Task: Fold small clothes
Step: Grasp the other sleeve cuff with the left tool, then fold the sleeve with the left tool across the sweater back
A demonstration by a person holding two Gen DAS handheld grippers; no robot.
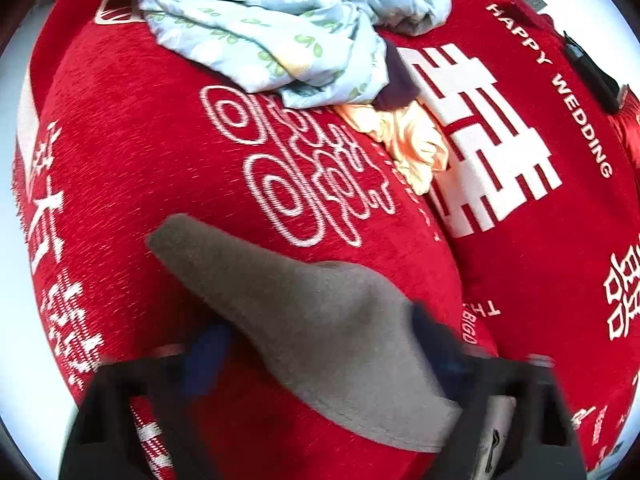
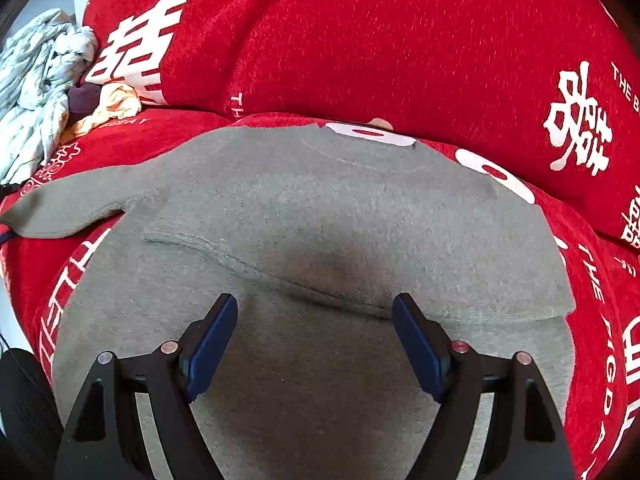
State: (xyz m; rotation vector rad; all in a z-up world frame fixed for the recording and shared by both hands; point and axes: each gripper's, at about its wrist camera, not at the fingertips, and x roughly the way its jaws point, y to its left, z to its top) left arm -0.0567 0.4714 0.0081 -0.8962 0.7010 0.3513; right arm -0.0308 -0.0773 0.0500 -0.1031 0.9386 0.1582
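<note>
In the right wrist view, the right gripper (image 2: pixel 314 344) stands at the bottom centre of the frame with its jaws wide apart and nothing between them; its blue pads (image 2: pixel 212 344) hover over the grey sweater (image 2: pixel 320 220). This sweater fills the middle of that frame, spread on the red cover (image 2: pixel 360 40). One sleeve is already laid across the body, with its ribbed cuff (image 2: pixel 180 238) at centre left, and the other sleeve (image 2: pixel 72 204) stretches out to the left edge.

In the left wrist view, the left gripper (image 1: pixel 320 356) is at the bottom of the frame, blurred. That outstretched sleeve (image 1: pixel 280 300) lies between its jaws, which stand apart on either side of it. I cannot tell if the pads already press on the cloth.

The sweater looks like a soft, light knit with a slightly fuzzy surface. I judge it will be limp, will sag when lifted, and will not slip easily on the rough woven cover. A good place to hold is near the sleeve end or at a hem edge, so that the cloth follows without bunching.

Farther away, in the upper part of the left view, there is a crumpled orange cloth (image 1: pixel 408 140), shiny like satin, then a small dark purple piece (image 1: pixel 396 80), and a pale blue fabric (image 1: pixel 280 28) with green leaf print, heaped in loose folds. The red cover has white woven characters and the words "HAPPY WEDDING".
</note>
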